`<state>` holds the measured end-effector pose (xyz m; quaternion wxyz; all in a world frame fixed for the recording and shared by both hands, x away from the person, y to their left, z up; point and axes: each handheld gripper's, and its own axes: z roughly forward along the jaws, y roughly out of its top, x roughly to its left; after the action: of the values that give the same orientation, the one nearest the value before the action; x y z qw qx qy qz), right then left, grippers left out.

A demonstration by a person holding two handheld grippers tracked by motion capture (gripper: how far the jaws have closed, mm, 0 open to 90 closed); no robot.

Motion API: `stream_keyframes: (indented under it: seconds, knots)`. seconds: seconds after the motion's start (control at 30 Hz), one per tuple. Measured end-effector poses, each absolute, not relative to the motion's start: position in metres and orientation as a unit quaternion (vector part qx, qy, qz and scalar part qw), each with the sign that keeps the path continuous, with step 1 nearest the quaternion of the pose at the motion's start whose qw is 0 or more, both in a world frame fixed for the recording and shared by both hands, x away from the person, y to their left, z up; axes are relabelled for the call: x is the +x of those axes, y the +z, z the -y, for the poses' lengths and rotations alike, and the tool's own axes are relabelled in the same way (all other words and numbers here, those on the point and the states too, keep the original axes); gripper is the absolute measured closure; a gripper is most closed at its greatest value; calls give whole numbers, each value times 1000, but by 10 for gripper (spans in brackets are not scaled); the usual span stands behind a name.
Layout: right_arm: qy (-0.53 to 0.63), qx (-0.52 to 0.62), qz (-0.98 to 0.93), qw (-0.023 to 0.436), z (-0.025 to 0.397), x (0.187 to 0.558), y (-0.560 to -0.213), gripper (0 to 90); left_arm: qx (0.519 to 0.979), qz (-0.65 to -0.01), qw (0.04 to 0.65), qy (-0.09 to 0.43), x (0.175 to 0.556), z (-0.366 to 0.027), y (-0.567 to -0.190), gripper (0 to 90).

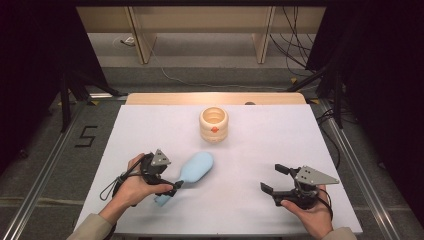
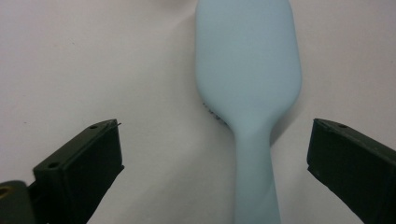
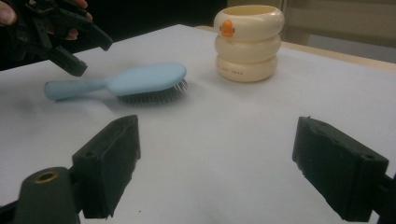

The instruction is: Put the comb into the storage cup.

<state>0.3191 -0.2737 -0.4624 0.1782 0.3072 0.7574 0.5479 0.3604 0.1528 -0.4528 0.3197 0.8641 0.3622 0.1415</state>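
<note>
The fingers [image 2: 84,163] of the left gripper [image 1: 167,186] stand wide apart, one on each side of the handle of the pale blue hairbrush [image 1: 192,170], and neither touches it; in the left gripper view the handle runs up between them, nearer the finger at that view's right. The brush lies bristles down on the white surface [image 1: 250,160], in the near left part of it, its broad head pointing away toward the middle and its handle end toward the person. From the right gripper view the dark bristles [image 3: 152,97] show under the head, pressed onto the surface, and the left gripper's fingers hang just above the handle, not on it (whether they brush it from there I cannot tell). The left hand [image 1: 132,182] wraps the gripper's body, with the cable looping off to its left.

Farther out, a cream-coloured ringed cup [image 1: 214,124] with a small orange mark on its front stands upright, well apart from the brush, toward the far middle of the surface.

The right gripper [image 1: 274,180] rests low at the near right, held by the right hand [image 1: 307,207], its fingers [image 3: 109,163] also spread wide with nothing between them, well apart from both brush and cup.
</note>
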Motion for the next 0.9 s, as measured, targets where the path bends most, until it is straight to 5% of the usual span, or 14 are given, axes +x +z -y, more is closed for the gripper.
stream_keyframes:
  seconds: [0.9]
  knots:
    - [547,308,-758,178,274,319,-462,162,905,-337,235,114,368,-124,-460,184]
